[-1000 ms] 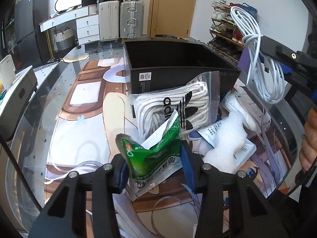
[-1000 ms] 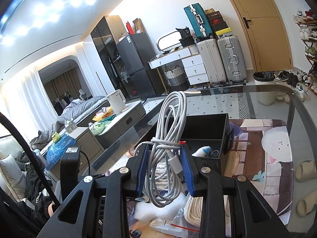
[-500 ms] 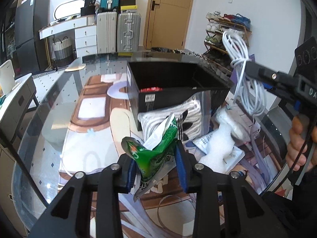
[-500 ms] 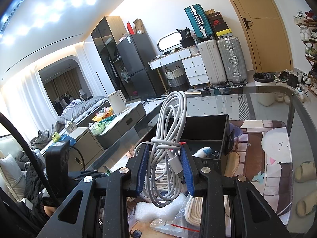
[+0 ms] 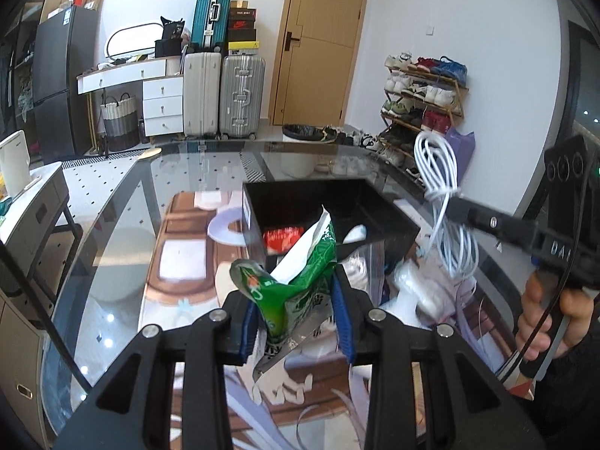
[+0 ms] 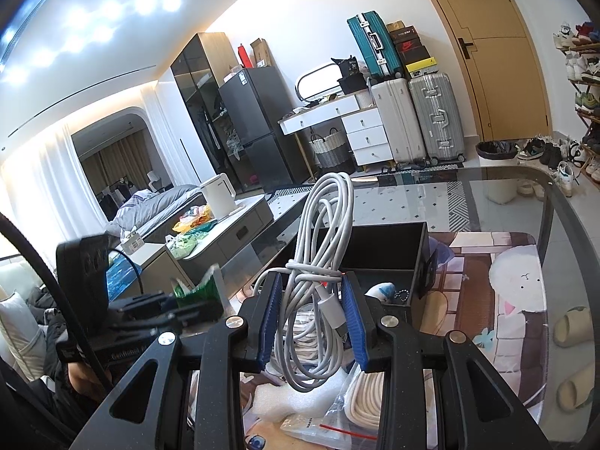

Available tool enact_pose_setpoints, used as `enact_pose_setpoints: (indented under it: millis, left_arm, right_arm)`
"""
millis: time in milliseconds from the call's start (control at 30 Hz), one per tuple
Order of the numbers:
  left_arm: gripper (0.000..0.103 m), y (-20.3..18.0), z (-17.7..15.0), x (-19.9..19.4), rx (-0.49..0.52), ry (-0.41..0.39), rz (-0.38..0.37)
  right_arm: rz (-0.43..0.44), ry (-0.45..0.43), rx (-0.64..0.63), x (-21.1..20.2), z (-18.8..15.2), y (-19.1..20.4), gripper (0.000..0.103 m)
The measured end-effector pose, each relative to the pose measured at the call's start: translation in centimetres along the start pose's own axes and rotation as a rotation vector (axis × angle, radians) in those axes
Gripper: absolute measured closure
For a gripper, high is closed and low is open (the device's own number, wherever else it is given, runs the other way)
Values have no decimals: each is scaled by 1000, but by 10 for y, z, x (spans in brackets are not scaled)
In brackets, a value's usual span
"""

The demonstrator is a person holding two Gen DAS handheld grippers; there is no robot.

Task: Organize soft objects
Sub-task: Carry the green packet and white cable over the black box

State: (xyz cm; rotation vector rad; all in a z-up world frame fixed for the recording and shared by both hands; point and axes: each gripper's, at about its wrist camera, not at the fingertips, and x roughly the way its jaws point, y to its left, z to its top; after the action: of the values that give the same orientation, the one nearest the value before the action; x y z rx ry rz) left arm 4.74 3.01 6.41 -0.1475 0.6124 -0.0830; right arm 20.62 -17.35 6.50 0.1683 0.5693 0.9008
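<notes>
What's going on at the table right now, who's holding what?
A person works with two tools over a glass table. The left hand-held gripper is shut on a green snack packet, held up in front of the black box. The right hand-held gripper is shut on a coiled white charging cable, also in the air near the box. More bagged items lie on the table.

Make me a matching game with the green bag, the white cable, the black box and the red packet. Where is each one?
Things:
1. green bag
2. white cable
3. black box
4. red packet

Places:
A. inside the black box
B. pinched in the left hand-held gripper
C. standing on the glass table
D. pinched in the right hand-held gripper

Pairs: 1-B, 2-D, 3-C, 4-A
</notes>
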Motion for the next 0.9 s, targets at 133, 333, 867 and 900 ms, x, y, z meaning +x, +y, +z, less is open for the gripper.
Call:
enact_pose_setpoints:
  millis: [133, 333, 867, 900]
  left_arm:
    - [70, -1, 13, 3, -5, -20, -10]
    - [70, -4, 30, 10, 7, -40, -16]
    - [70, -2, 57, 39, -2, -40, -20]
    - [70, -2, 58, 42, -5, -38, -21]
  right_arm:
    - [-7, 1, -1, 0, 2, -1, 70]
    - [-17, -1, -10, 1, 10, -3, 70]
    - [-49, 14, -29, 18, 38, -11, 70]
    - [-51, 15, -30, 20, 39, -11, 70]
